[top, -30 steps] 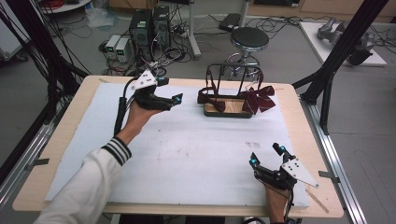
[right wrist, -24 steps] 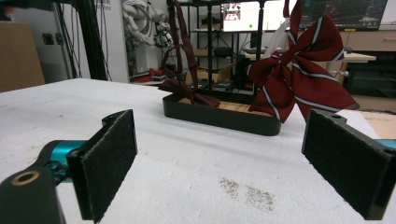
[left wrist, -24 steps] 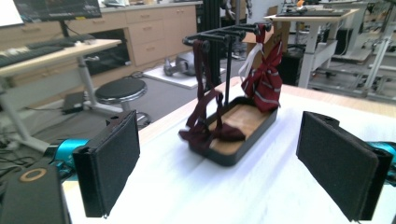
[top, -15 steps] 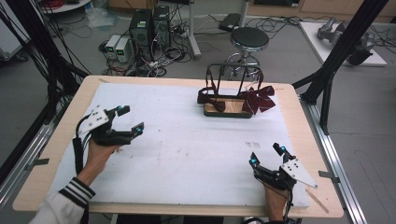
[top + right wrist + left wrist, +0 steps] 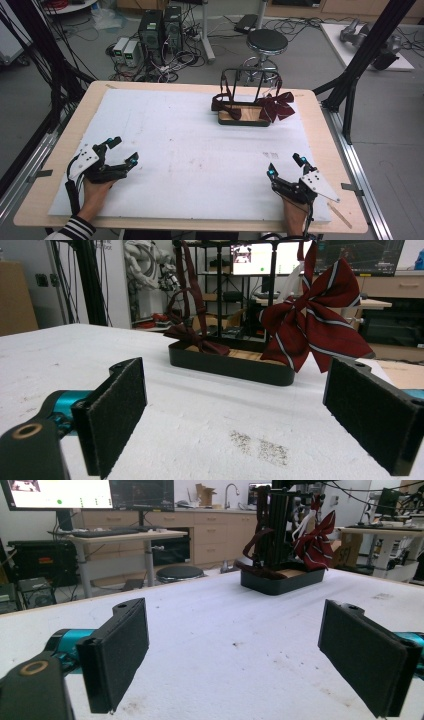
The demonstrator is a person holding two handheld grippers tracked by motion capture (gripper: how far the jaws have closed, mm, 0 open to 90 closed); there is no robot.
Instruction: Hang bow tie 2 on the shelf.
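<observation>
resting low at the near edge of the table, both tools are seen wide apart in the jaws, nothing held: left gripper at 8 o'clock, right gripper at 5. the tray with red bow ties is placed at 1 o'clock, far side, long axis left-right. the right gripper is judged nearer; a forward reach toward 11 is needed from it.
</observation>
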